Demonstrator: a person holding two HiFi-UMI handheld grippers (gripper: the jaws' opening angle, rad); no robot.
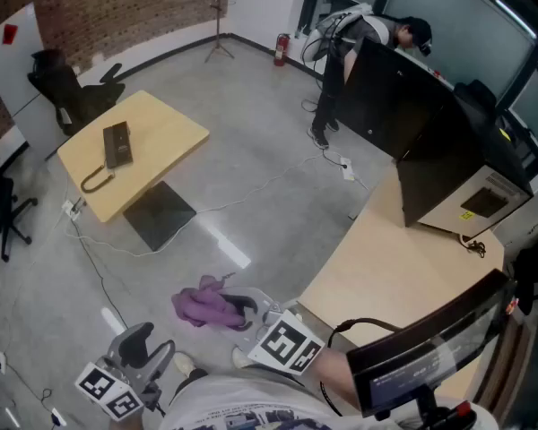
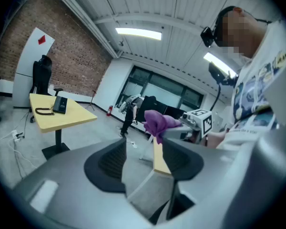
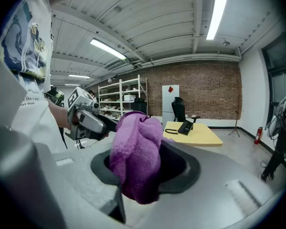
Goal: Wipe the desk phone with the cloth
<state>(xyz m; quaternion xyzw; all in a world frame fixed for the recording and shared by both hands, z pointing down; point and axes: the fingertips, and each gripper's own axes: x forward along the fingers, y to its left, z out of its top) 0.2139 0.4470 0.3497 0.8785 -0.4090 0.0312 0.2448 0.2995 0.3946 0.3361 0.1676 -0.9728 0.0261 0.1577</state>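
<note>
The black desk phone lies on a small yellow table across the room, its handset off beside it on a cord. My right gripper is shut on a crumpled purple cloth, held low over the floor. From the right gripper view the cloth bulges out between the jaws, with the phone far behind. My left gripper hangs to the left of the cloth, open and holding nothing. From the left gripper view the jaws stand wide apart, with the cloth beyond them and the phone at far left.
A light wooden desk with a monitor is at my right. A black partition and a bent-over person stand at the back. Office chairs sit by the brick wall. Cables run over the grey floor.
</note>
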